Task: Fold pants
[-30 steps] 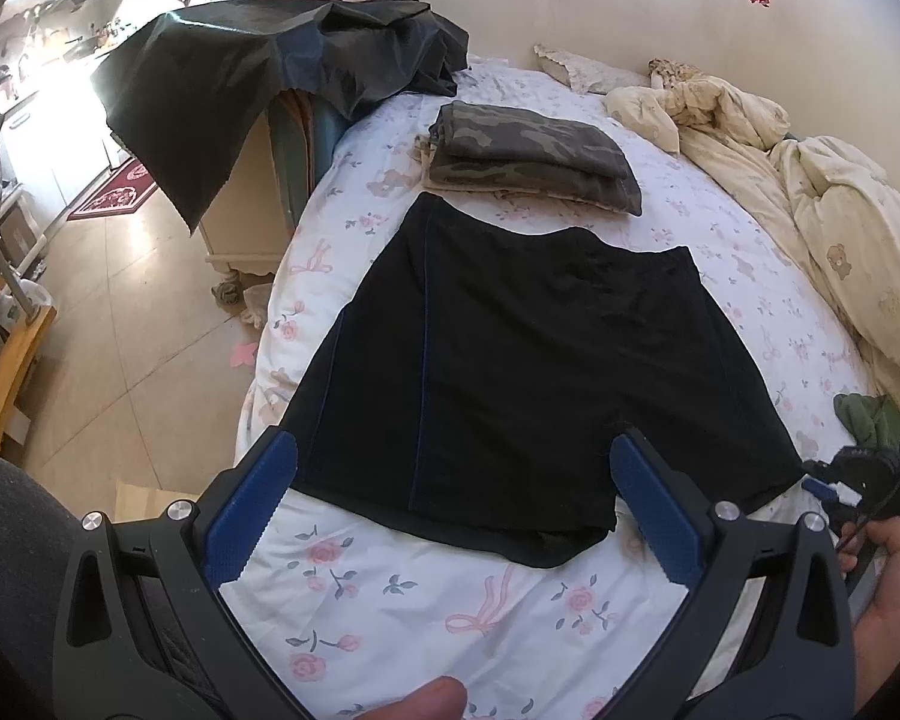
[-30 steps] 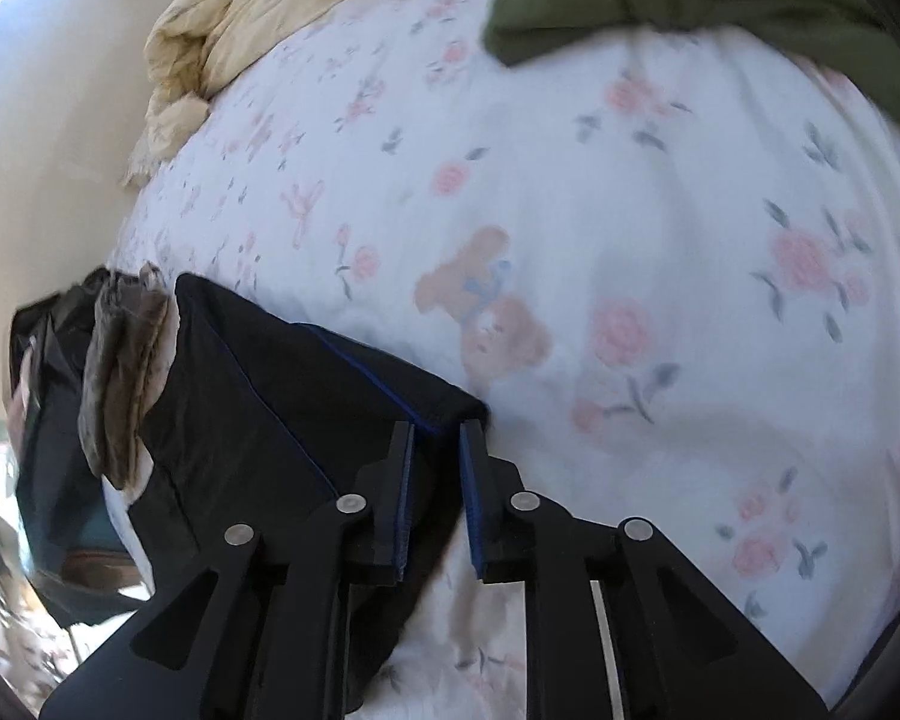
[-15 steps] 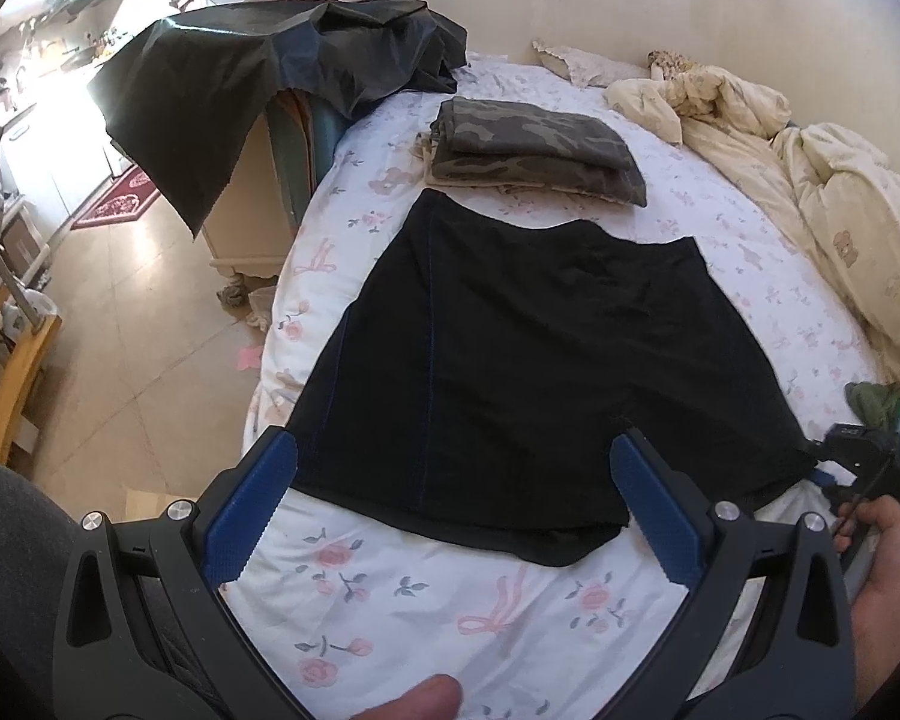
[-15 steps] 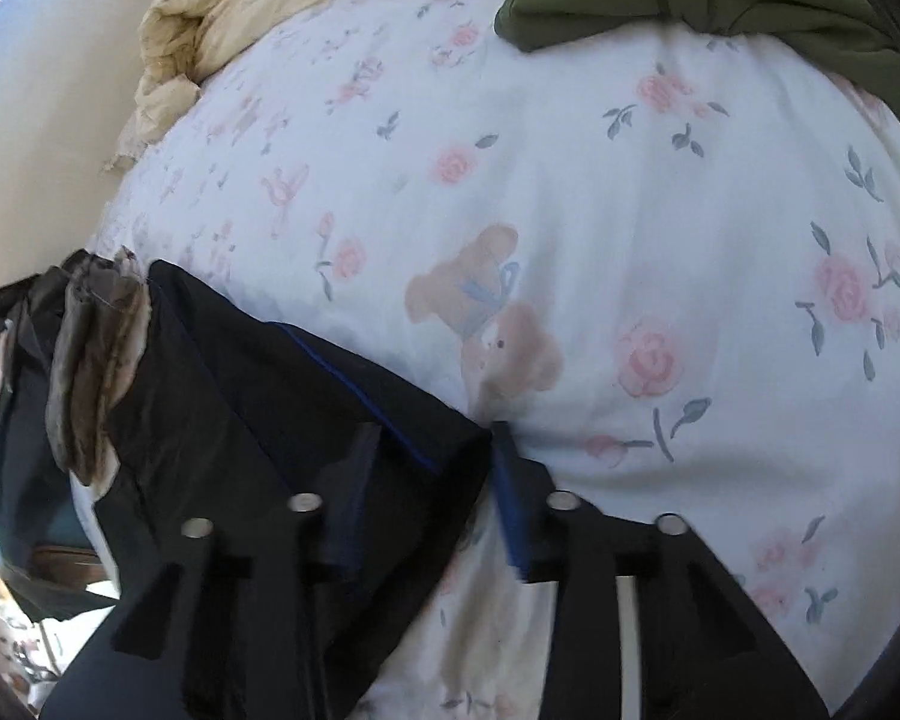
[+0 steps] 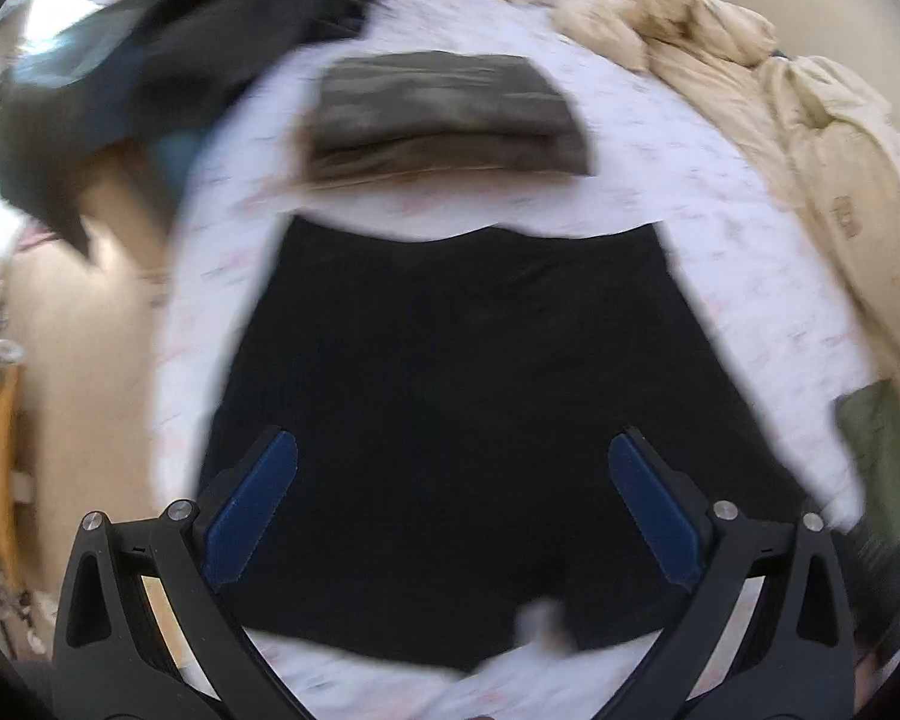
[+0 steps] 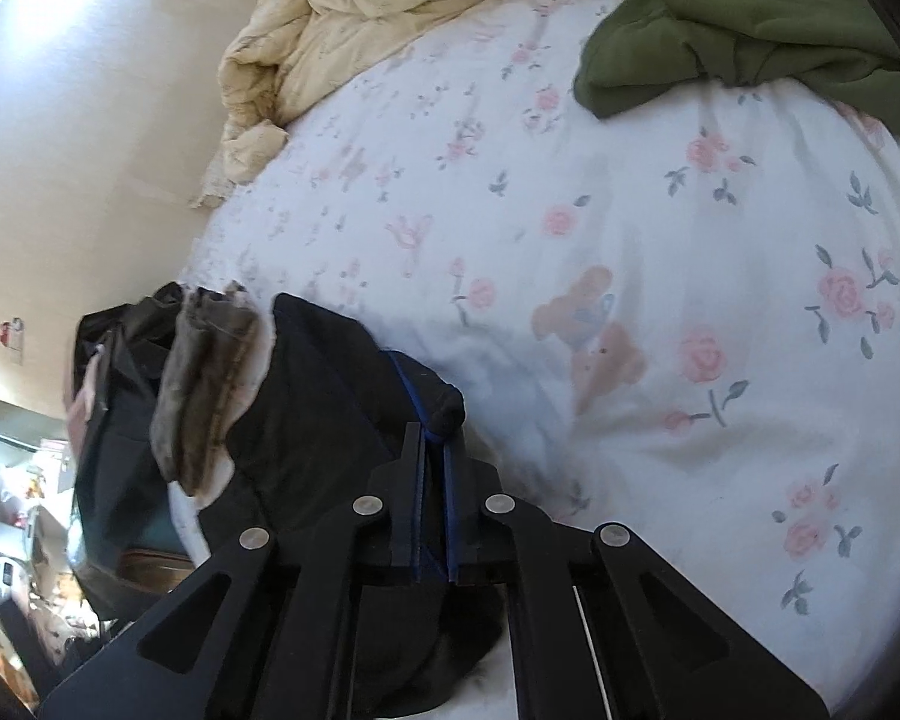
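The left tongs are spread over blurred black pants; the right tongs pinch their corner — hem hidden.

The left gripper fills the lower part of its frame, its 2 blue-padded fingers spread wide apart. The right gripper, lower centre of its frame, has its fingers pinched nearly together on dark cloth.

Floral bed carries black pants, camouflage stack, cream quilt.
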{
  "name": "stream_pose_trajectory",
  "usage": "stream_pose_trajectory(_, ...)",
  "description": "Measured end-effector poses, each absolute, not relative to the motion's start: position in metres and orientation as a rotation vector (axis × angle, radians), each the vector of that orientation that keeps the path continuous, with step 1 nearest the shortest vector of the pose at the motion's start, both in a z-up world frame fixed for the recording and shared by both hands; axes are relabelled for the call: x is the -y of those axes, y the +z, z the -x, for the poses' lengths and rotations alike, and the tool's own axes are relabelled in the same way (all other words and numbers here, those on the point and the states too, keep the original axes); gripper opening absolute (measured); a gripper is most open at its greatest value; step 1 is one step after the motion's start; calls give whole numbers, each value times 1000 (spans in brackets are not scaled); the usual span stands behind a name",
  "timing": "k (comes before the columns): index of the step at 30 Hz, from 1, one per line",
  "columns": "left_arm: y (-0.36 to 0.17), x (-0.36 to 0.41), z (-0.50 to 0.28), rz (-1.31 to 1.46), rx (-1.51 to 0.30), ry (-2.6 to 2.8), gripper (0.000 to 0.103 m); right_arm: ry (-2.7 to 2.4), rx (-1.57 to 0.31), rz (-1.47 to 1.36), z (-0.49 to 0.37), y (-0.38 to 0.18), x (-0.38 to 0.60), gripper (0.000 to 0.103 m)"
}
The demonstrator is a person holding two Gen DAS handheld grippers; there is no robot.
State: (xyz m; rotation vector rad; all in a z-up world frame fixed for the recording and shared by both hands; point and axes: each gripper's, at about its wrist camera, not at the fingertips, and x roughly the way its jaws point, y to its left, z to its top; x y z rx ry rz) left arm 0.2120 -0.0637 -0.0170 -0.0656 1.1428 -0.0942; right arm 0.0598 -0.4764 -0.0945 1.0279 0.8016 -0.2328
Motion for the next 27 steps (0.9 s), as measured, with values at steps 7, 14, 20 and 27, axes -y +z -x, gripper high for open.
stream_pose_trajectory(7, -39, 197, -325, -1, -1263, -196, 99, -167, -816, -1071, -59, -91, 477, 3)
stream_pose_trajectory(14, -112, 287, -382, -147, -1357, -238, 68, -145, -832, -1128, -63, -96, 482, 3)
stream_pose_trajectory(20, -161, 307, -410, -190, -1400, -185, 32, -80, -875, -1139, -71, -99, 474, 3)
stream_pose_trajectory(27, -167, 315, -414, -310, -1350, -208, 6, 38, -862, -1071, -77, -83, 453, 2)
